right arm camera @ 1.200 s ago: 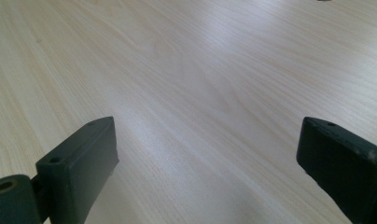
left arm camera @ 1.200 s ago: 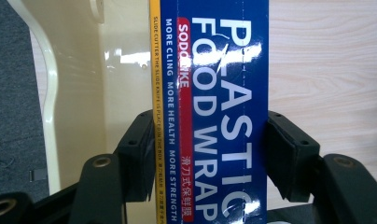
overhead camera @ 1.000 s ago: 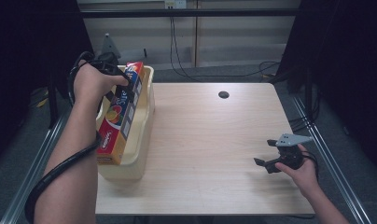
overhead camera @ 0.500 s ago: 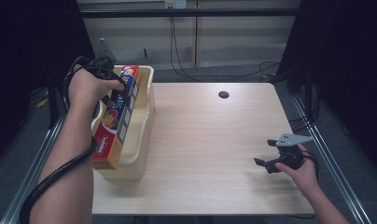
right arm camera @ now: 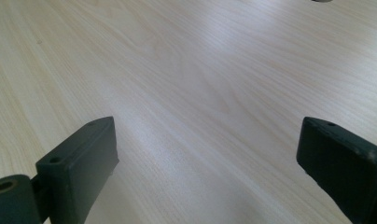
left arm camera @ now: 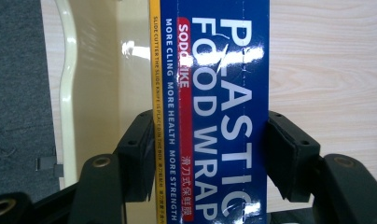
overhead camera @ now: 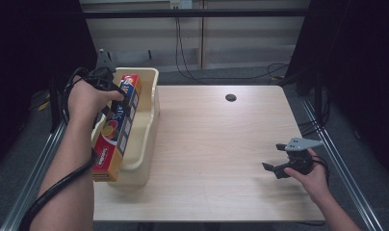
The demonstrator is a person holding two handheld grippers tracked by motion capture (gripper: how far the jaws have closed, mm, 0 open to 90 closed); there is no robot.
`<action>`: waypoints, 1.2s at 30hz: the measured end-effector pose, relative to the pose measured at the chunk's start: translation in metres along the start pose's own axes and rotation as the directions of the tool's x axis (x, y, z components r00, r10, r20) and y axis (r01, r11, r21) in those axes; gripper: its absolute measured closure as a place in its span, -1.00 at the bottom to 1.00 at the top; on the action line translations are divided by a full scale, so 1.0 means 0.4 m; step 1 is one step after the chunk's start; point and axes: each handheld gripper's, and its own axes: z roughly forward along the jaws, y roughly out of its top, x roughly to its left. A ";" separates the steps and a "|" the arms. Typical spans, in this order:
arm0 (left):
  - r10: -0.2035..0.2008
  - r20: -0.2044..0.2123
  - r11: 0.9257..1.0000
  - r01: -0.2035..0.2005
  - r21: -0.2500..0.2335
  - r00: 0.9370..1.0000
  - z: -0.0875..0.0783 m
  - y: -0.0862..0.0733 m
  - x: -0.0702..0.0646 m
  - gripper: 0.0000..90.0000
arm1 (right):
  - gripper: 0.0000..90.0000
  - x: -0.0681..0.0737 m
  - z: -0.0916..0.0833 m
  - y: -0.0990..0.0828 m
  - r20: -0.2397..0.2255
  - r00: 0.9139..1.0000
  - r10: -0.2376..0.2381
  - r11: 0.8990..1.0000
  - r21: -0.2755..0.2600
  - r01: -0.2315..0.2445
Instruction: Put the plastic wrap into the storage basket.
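A long box of plastic food wrap (overhead camera: 116,132), red and blue with a yellow edge, is held tilted over a cream plastic tub (overhead camera: 147,129) at the table's left. Its near end hangs past the tub's near left rim. My left gripper (overhead camera: 121,100) is shut on the box's upper part. In the left gripper view the blue box face (left arm camera: 224,93) stands clamped between both jaws of the left gripper (left arm camera: 210,156), with the tub's rim (left arm camera: 67,93) behind it. My right gripper (overhead camera: 273,157) rests open at the table's right, nothing between the jaws of the right gripper (right arm camera: 210,158).
The light wooden table (overhead camera: 216,144) has a small dark hole (overhead camera: 230,97) near its far edge. Metal rails run along both sides of the table. Cables (overhead camera: 183,53) hang behind it. Dark curtains stand left and right.
The left gripper has carried the box toward the person and slightly left, so its near end now overhangs the tub's rim. The right gripper has stayed put.
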 end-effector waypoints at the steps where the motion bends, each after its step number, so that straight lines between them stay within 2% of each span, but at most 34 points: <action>1: 0.000 0.000 1.000 0.000 0.000 1.000 0.000 0.000 0.000 -0.08 | -0.89 0.000 0.000 0.000 0.000 1.000 0.000 1.000 -0.001 0.000; 4: -0.010 -0.007 1.000 0.010 0.002 1.000 0.007 -0.004 0.006 -0.08 | -0.89 0.000 0.000 0.001 0.000 1.000 0.001 1.000 -0.001 -0.001; 14: -0.008 -0.012 1.000 0.008 0.019 1.000 0.029 -0.010 0.013 -0.08 | -0.89 0.000 -0.001 0.001 0.000 1.000 0.000 1.000 -0.001 0.000; 36: -0.014 0.004 0.998 0.014 0.054 1.000 0.084 -0.019 0.025 -0.09 | -0.89 0.002 0.001 0.001 -0.005 1.000 -0.002 1.000 0.004 0.002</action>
